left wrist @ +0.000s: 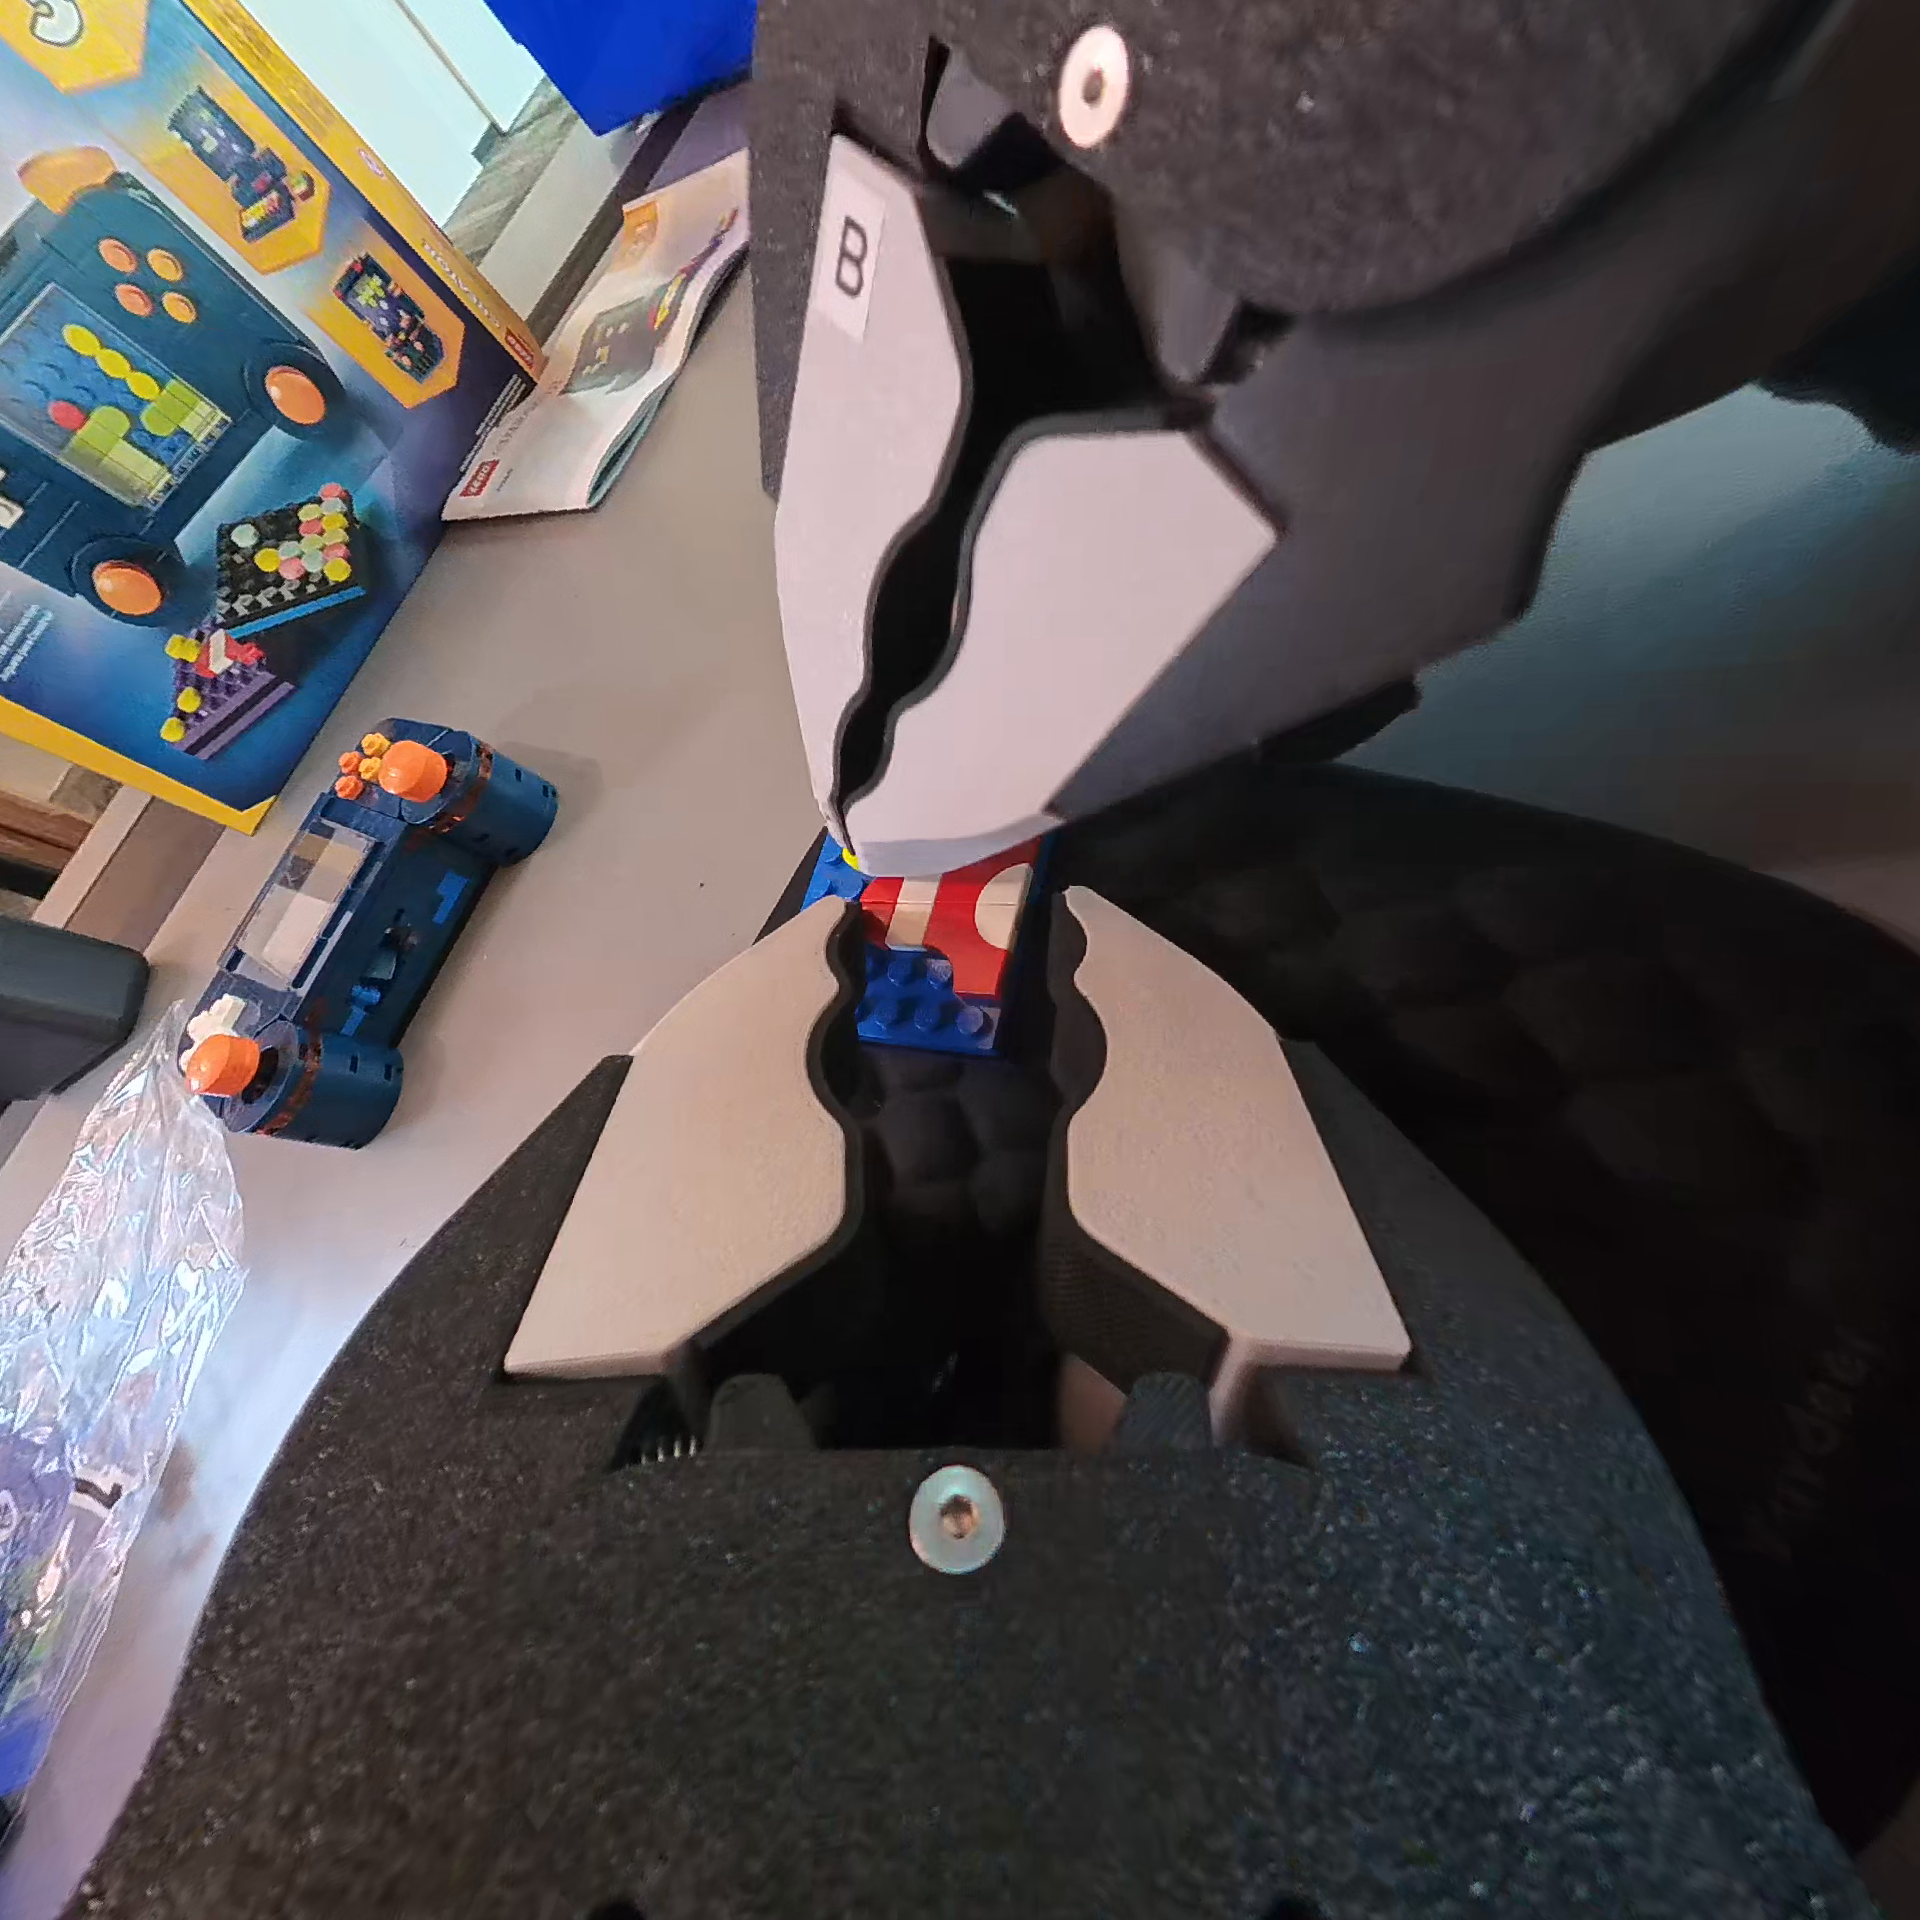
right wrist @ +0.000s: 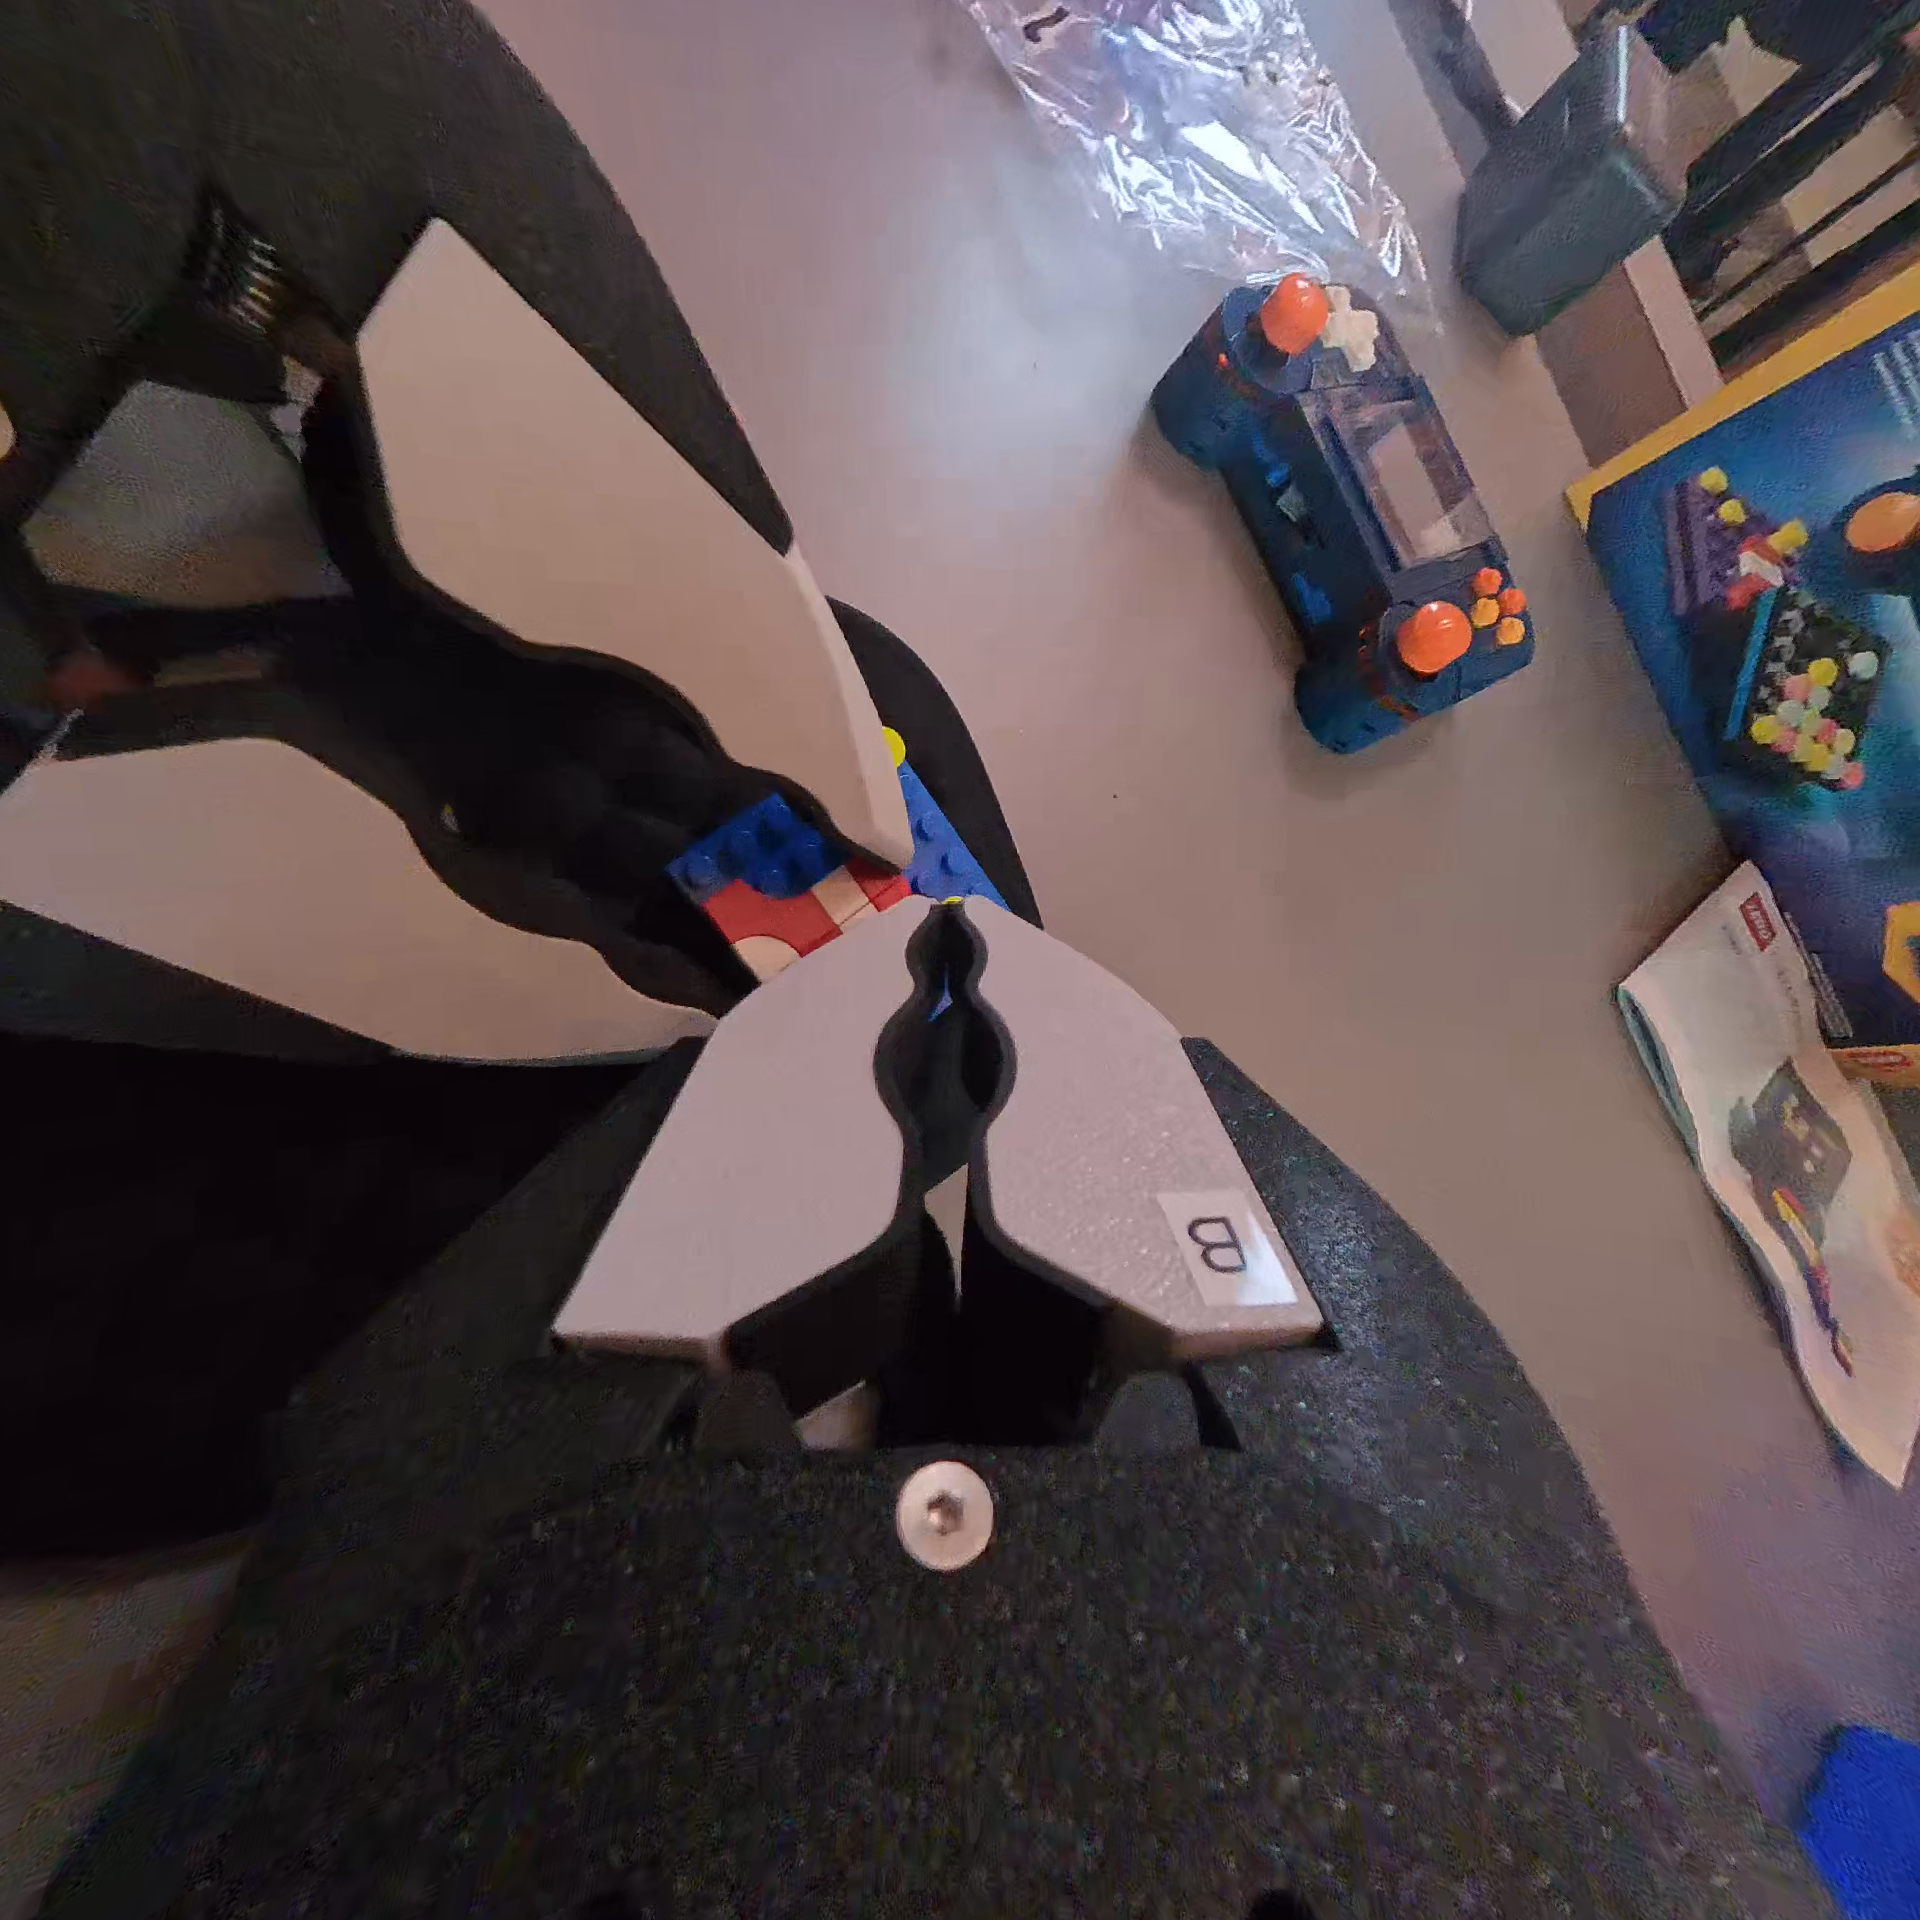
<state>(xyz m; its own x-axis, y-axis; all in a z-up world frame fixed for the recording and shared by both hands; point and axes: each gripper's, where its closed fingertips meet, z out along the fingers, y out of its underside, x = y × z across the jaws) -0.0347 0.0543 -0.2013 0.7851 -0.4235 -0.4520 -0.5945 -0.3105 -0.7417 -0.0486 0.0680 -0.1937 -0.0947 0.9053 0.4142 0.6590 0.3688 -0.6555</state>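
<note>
My left gripper (left wrist: 951, 914) is shut on a small blue brick plate (left wrist: 925, 997) with red and white tiles on top, held off the grey table's edge. The plate also shows in the right wrist view (right wrist: 758, 831), between the left gripper's (right wrist: 800, 935) fingers. My right gripper (right wrist: 948, 914) has its fingers closed together. Its tips touch a tiny yellow round piece (right wrist: 948, 906) that sits at the plate's corner. From the left wrist view the right gripper (left wrist: 862, 831) comes down from above onto that yellow piece (left wrist: 850, 854). A second yellow round piece (right wrist: 891, 743) sits at the plate's far end.
A blue brick-built handheld console with orange knobs (left wrist: 353, 935) lies on the grey table (left wrist: 623, 675). A toy box (left wrist: 208, 364) and a booklet (left wrist: 613, 384) lie behind it. A crinkled plastic bag (left wrist: 104, 1299) lies at the left. A dark rounded seat (left wrist: 1558, 1039) is at the right.
</note>
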